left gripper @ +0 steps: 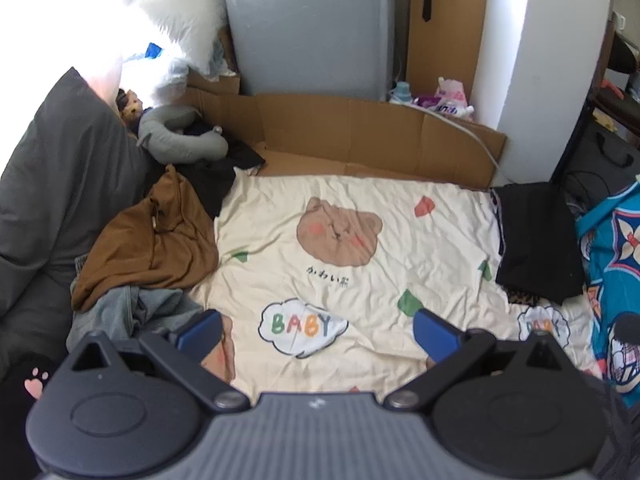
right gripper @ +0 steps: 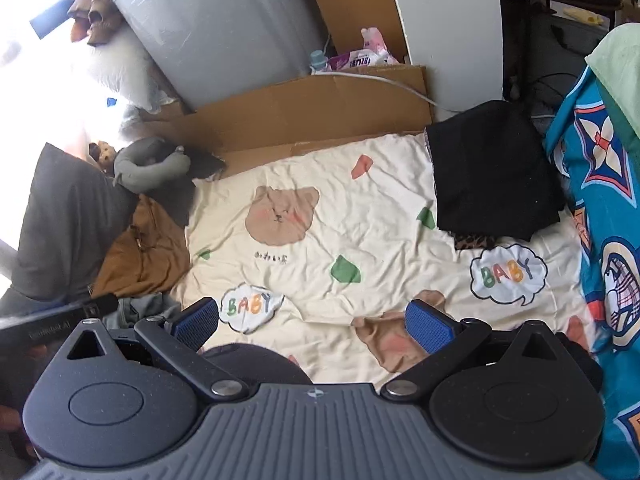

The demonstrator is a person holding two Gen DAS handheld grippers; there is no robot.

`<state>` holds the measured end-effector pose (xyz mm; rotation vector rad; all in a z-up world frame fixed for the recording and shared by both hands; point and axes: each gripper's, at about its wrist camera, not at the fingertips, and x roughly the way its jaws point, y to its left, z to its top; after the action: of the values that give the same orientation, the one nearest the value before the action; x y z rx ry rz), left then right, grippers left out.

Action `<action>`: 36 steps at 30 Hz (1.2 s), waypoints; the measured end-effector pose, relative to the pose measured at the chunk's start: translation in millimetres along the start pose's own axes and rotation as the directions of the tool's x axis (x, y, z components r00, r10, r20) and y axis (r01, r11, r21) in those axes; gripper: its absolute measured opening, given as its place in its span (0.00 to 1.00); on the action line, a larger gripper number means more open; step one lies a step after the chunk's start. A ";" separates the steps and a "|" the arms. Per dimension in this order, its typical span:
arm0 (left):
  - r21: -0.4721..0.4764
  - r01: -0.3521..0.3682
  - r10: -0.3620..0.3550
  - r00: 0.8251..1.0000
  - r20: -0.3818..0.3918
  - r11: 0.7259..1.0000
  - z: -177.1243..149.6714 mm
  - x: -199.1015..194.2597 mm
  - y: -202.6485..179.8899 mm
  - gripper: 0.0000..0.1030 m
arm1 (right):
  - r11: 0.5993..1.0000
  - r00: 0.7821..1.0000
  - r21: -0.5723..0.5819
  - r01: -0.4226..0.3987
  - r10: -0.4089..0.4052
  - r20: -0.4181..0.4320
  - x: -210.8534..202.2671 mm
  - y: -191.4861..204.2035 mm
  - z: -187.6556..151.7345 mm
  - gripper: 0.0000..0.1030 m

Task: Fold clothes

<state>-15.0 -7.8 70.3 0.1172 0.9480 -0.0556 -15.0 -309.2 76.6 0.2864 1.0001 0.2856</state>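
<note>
We hold the left tongs (left gripper: pixel 318 330) and right tongs (right gripper: pixel 314 320) spread apart, empty, above the cream bear-print bedsheet (left gripper: pixel 360 280). A folded black garment (right gripper: pixel 492 176) lies at the sheet's right edge; a brown top (left gripper: pixel 160 240) and jeans (left gripper: pixel 132 308) are heaped on the left.

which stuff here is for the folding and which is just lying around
For the job:
brown top
jeans
folded black garment
left gripper, open
right gripper, open

Lying about:
neck pillow
cardboard
blue bag
grey pillow
</note>
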 end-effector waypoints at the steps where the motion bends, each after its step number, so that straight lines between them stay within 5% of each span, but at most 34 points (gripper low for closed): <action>1: -0.004 -0.004 0.004 1.000 -0.006 1.000 -0.5 2.1 1.4 1.00 | 1.000 1.000 -0.004 0.000 0.000 -0.003 1.8 0.9 0.5 1.00; 36: -0.005 -0.008 0.008 0.999 -0.041 1.000 -4.6 18.5 19.0 1.00 | 0.997 0.999 -0.076 -0.004 0.000 -0.047 17.6 12.6 4.3 1.00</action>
<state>-6.0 11.7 54.1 0.1174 0.9880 -0.0435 -3.6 -291.6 69.7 0.2122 1.0330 0.3327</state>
